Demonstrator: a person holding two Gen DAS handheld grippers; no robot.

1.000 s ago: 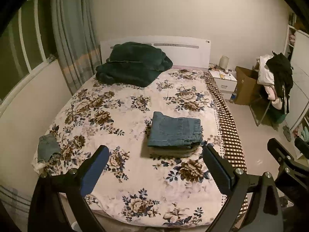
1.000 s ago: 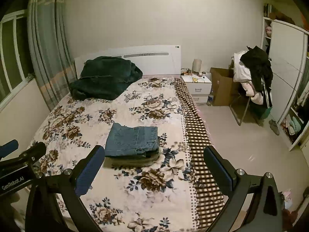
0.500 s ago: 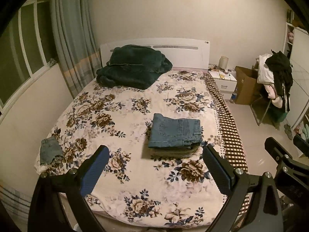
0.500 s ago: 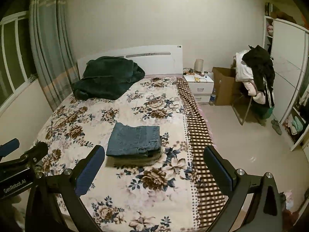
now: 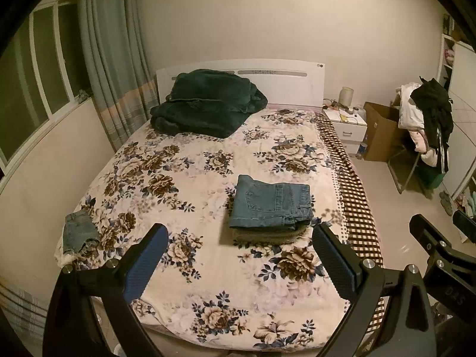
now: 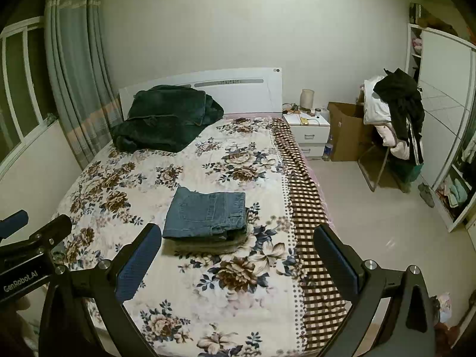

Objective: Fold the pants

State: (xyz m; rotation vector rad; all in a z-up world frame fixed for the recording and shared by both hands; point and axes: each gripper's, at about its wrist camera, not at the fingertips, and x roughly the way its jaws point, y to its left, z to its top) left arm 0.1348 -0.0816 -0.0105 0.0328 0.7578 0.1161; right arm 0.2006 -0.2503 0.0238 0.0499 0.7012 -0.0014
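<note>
the bed [image 5: 208,306], under its floral blanket, fills both views and serves as the landmark. a dark green blanket [image 5: 205,104] is heaped at the head of the bed. toward the foot-right part of the bed lie the folded jeans [image 5: 269,205], a neat blue rectangle stacked on a folded olive-grey garment [image 5: 267,236]; the fold looks finished. at the bed's left edge lies a small pair of denim shorts [image 5: 78,232], crumpled and seemingly not yet folded.

the likely risk is in reaching for those shorts: they sit right at the bed's edge, so a careless pinch or drag could pull them off the side. a gripper sweeping low across the bed could also catch the jeans and spoil the stack.

the left gripper [image 5: 238,263] hangs above the foot of the bed, jaws spread wide, holding and touching nothing. the right gripper [image 6: 236,263] is the same: wide apart, empty, clear of the bedding.
</note>
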